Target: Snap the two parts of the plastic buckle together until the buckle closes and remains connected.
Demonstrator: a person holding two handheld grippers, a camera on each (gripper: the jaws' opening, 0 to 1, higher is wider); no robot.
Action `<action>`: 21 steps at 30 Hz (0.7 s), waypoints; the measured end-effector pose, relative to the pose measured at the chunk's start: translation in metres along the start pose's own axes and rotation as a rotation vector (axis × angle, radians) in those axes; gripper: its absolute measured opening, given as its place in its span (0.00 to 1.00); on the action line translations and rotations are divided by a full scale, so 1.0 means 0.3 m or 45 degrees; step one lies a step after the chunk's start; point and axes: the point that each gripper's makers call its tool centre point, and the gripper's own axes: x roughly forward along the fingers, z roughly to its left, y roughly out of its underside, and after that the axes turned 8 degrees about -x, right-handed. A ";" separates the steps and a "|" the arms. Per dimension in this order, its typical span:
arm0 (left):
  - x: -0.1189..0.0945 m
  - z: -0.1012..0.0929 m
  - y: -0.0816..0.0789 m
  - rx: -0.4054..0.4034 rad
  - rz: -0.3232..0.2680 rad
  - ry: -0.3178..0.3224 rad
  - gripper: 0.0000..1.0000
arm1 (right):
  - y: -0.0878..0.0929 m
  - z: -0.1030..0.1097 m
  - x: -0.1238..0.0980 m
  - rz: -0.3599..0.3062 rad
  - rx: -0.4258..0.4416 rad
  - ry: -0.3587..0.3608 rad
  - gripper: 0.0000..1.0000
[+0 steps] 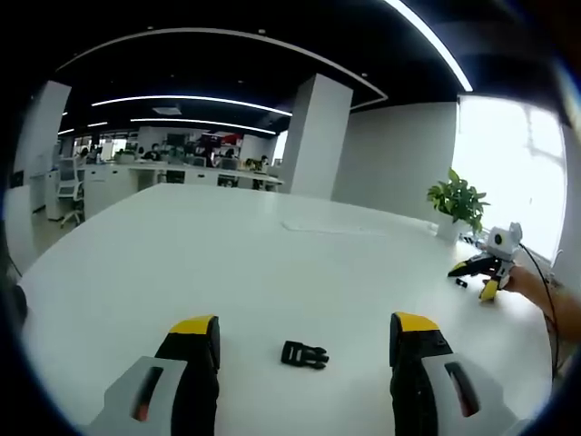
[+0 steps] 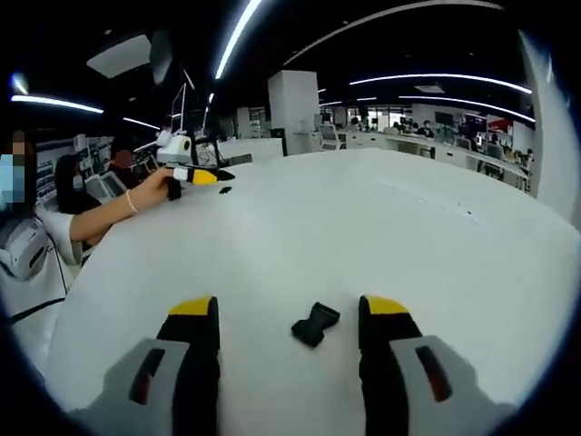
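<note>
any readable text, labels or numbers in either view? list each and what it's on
None readable.
Buckle part between the left gripper jaws: plain black, no marking visible.
Buckle part before the right gripper: same.
White table: bare of print.
Background office desks: too small and blurred.

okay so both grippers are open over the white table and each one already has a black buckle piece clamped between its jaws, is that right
Not quite. Both grippers are open over the white table, but nothing is clamped. In the left gripper view one black buckle piece lies loose on the table between the jaws; the right gripper view shows the other buckle piece likewise.
</note>
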 end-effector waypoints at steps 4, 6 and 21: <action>-0.002 0.001 0.003 0.000 0.001 0.000 0.77 | 0.000 0.004 -0.009 -0.014 -0.004 0.001 0.47; -0.003 0.002 0.004 -0.002 0.001 0.000 0.77 | 0.002 0.006 -0.012 -0.004 -0.021 -0.009 0.42; -0.006 0.011 0.006 -0.003 0.002 -0.002 0.77 | 0.016 0.023 -0.035 0.024 -0.069 0.013 0.05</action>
